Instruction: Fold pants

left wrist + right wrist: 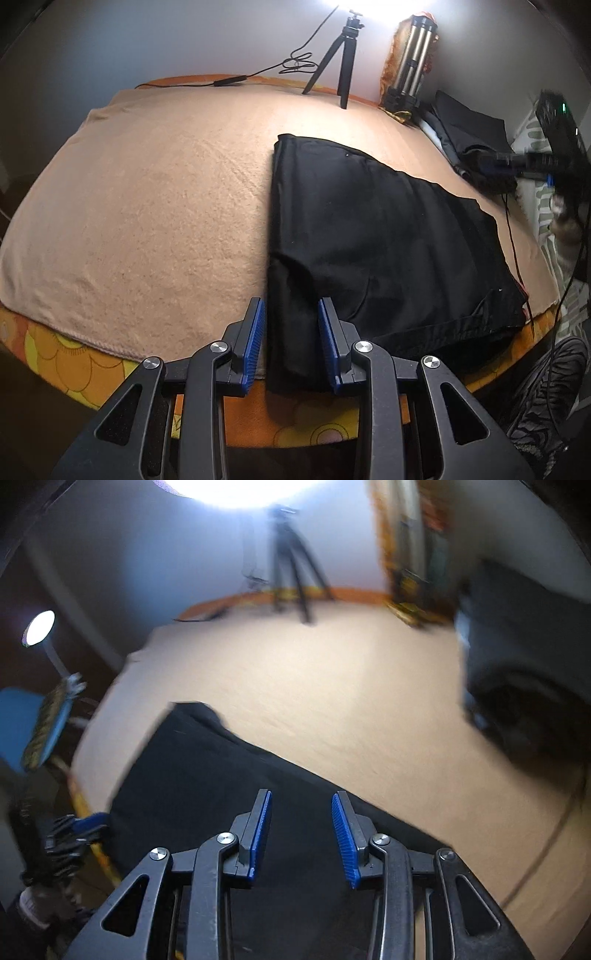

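Lying already folded on the tan blanket (pixel 147 192) of a bed, the black pants (pixel 369 236) spread ahead of the left tongs (pixel 291 339), whose parted jaws straddle the near hem. The right tongs (pixel 302 834) hover agape and empty above the cloth. Soft, light and limp, it likely needs pinching at an edge or corner through every layer.

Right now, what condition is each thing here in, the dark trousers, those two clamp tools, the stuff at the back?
Black fabric pants: folded, flat on the beige blanket, near edge overhanging.
Left gripper: open, holding nothing, over the pants' near edge.
Right gripper: open, empty, above the pants.
Small black tripod: upright.
Black cable: loose along the far edge.
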`<state>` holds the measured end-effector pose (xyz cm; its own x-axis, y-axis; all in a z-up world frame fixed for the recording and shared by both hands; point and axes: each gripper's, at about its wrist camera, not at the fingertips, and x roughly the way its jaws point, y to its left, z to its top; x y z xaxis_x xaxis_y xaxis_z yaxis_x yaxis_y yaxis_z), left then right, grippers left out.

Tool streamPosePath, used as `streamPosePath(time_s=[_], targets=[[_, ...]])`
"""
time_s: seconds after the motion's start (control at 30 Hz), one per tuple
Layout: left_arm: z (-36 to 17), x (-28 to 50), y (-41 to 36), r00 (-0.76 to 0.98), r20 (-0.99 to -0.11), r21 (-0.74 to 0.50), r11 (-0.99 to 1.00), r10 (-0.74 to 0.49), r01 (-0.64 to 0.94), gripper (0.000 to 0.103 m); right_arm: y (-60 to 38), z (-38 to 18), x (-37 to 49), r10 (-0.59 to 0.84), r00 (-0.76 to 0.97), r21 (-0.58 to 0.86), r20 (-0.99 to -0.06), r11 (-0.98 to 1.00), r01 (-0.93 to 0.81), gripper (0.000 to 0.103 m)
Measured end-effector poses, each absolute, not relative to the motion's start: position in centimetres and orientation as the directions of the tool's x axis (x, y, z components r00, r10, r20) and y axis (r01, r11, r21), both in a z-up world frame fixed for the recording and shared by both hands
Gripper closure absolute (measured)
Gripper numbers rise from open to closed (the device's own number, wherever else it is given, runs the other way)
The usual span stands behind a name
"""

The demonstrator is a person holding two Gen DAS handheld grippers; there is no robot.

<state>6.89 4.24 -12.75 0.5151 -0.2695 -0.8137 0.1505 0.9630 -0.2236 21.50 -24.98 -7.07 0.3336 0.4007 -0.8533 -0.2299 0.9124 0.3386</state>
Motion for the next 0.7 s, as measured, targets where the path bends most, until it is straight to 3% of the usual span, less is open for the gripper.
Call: streamPosePath(time_s=[0.13, 0.33, 0.7], targets=[[-13.1, 6.9, 4.7, 0.508, -0.813, -0.250, 0.959, -0.284, 0.136, 0.069, -21.2, -5.6, 24.0, 0.506, 0.303, 0.400, -0.808, 0.848, -0.348, 0.066], [-13.6, 7.1, 5.7, 0.497, -0.801, -0.330, 0.939, -0.332, 0.096, 0.069, -14.8, -6.4, 27.9, 0.596, 0.203, 0.471, -0.777, 0.765, -0.440, 0.065], [-13.8, 7.4, 5.1, 0.493, -0.799, -0.329, 0.937, -0.344, 0.121, 0.069, -5.6, -11.2, 31.2, 0.535, 0.051, 0.427, -0.843, 0.724, -0.541, 0.066]])
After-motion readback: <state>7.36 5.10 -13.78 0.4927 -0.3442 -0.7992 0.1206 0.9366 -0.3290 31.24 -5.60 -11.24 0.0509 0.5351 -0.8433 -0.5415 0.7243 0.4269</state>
